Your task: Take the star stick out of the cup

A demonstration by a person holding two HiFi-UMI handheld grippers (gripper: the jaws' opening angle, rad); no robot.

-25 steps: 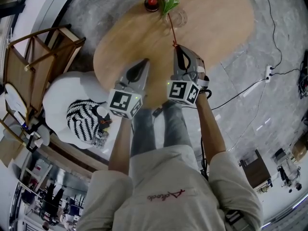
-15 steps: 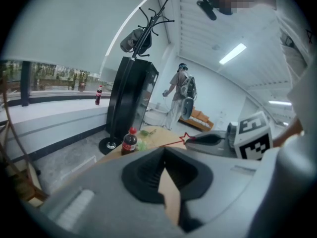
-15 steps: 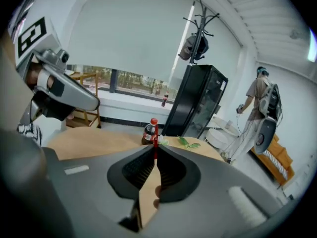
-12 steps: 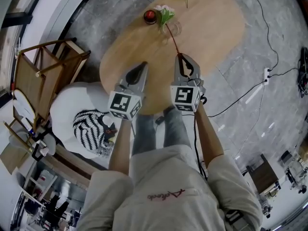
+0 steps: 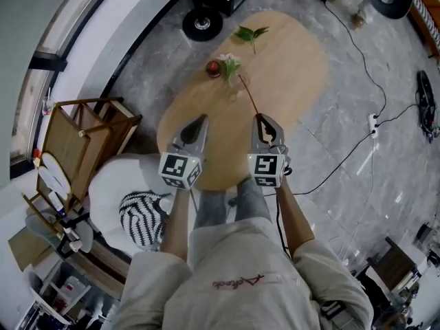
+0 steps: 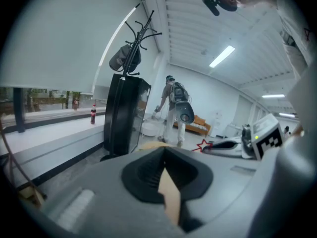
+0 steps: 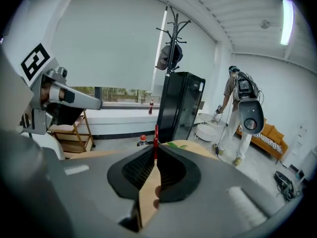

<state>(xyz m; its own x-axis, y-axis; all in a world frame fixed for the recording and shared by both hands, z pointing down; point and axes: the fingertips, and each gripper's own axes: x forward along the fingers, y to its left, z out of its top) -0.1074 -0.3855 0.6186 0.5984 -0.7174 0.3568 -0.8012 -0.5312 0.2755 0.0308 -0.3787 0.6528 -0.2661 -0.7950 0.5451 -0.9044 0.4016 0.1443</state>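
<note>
My right gripper (image 5: pixel 259 117) is shut on a thin red star stick (image 5: pixel 249 96), which slants up and left toward a clear glass cup (image 5: pixel 236 90) holding pale flowers (image 5: pixel 229 64) on the oval wooden table (image 5: pixel 289 60). I cannot tell whether the stick's far end is inside the cup. In the right gripper view the stick (image 7: pixel 156 139) stands pinched between the pads. A red star outline (image 6: pixel 204 145) shows just off that gripper's tip in the left gripper view. My left gripper (image 5: pixel 199 119) hovers alongside, shut and empty.
A red-capped bottle (image 5: pixel 214 68) stands left of the flowers and a green leaf (image 5: pixel 249 33) lies farther back. A wooden chair (image 5: pixel 89 136) and a white seat with a striped cushion (image 5: pixel 141 218) are at the left. A cable and power strip (image 5: pixel 373 121) cross the floor at the right. A person (image 7: pixel 237 118) stands beyond the table.
The head view has pulled up and back, so the table and cup look smaller and farther off. Both grippers stay side by side, and the right one keeps its hold on the stick.
</note>
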